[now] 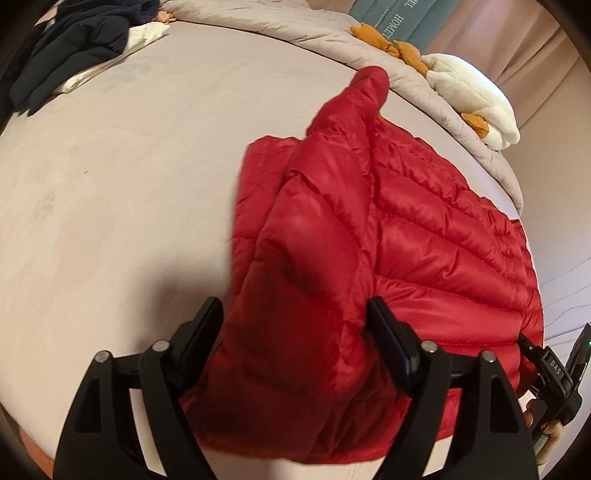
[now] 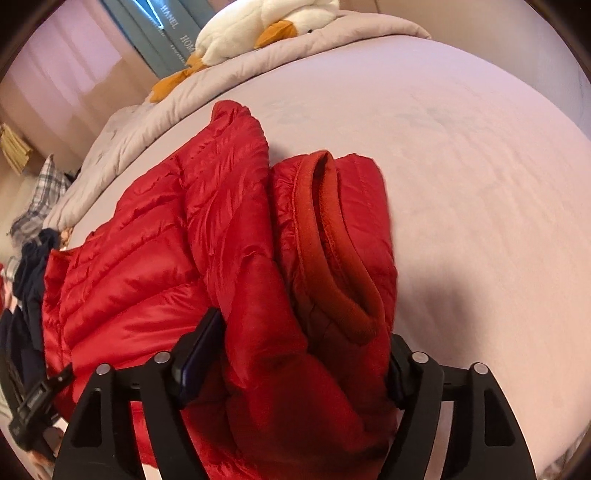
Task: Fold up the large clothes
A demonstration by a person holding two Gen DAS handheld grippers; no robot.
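both claws (left (image 1: 295,332), right (image 2: 306,354)) apparently clamped on bunched red puffer jacket (image 1: 424,229)

The left wrist camera sits right behind the left tool (image 1: 295,332), looking forward and down across the bed (image 1: 129,166) from very close, with the red jacket (image 1: 424,229) filling the near right. The right wrist camera rides just behind the right tool (image 2: 306,350), equally tight, facing over the same bed (image 2: 461,166). Both views share the red jacket (image 2: 166,240), the plush duck (image 1: 472,96) (image 2: 258,26) at the far edge, and each catches the other tool at its lower corner (image 1: 557,373) (image 2: 37,402).
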